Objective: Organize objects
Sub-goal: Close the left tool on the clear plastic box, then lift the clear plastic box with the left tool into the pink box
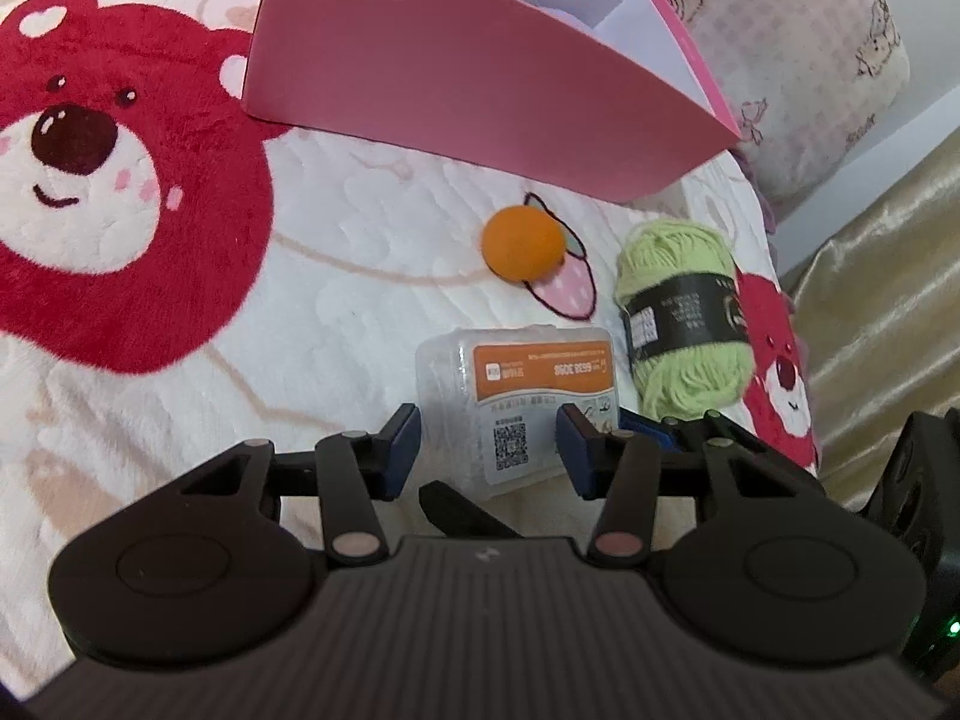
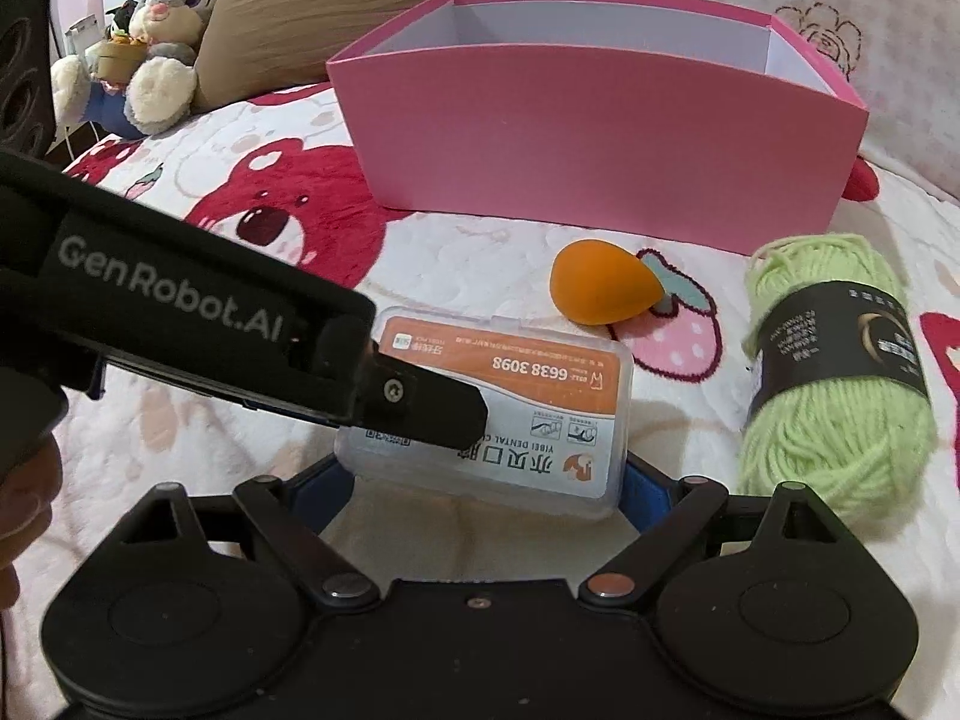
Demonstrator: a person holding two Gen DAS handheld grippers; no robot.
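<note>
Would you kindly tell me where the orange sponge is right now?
In the right wrist view the orange sponge lies mid-frame on the blanket, just in front of the pink box, with the green yarn to its right and the clear plastic case nearer the camera.

Clear floss case (image 2: 510, 414), orange sponge (image 2: 603, 288), green yarn (image 2: 834, 372) before open pink box (image 2: 600, 138).

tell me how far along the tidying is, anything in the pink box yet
Nothing looks done: what shows of the pink box interior is bare. In hand: the right gripper straddles the clear floss case, jaws wide at its ends, with the left gripper over it too. Left: the case, orange sponge and green yarn still lie on the blanket.
</note>
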